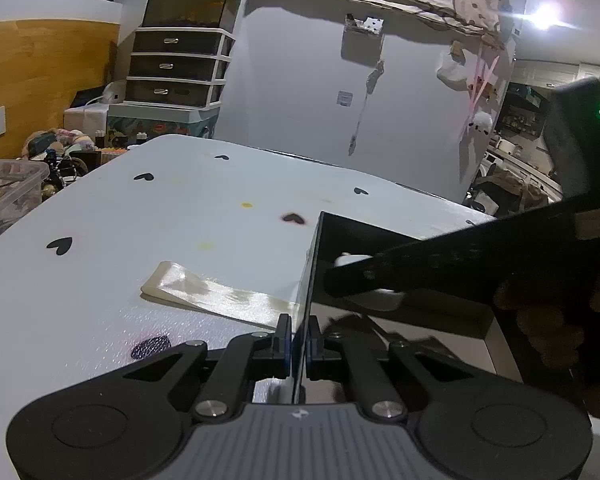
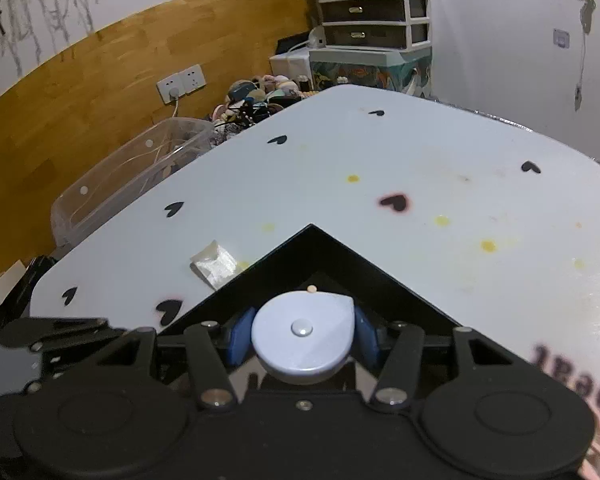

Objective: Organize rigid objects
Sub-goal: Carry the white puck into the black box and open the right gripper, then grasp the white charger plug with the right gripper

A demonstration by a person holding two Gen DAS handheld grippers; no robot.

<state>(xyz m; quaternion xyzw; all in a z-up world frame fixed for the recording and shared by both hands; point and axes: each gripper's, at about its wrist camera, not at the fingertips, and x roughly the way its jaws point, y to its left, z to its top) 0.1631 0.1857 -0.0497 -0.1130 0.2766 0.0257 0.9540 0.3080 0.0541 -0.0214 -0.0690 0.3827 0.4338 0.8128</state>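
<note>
both tongs busy at the black box

the left tongs [image 1: 299, 346] are clamped on the thin upright wall of a black box [image 1: 400, 308] that sits on the white desk [image 1: 180, 216], one blue pad on each side of the wall. the right tongs [image 2: 303, 338] grip a round pale-blue disc [image 2: 303, 330] with a small button at its centre, blue pads pressed against its left and right edges. in the right wrist view the disc sits over the open box, just inside its pointed far corner. a small clear plastic packet [image 2: 216, 266] lies flat on the desk just beside the box's left wall. the desk is dotted with black heart marks and yellow stains. a clear storage bin [image 2: 140, 176] stands beyond the desk's left edge.
</note>
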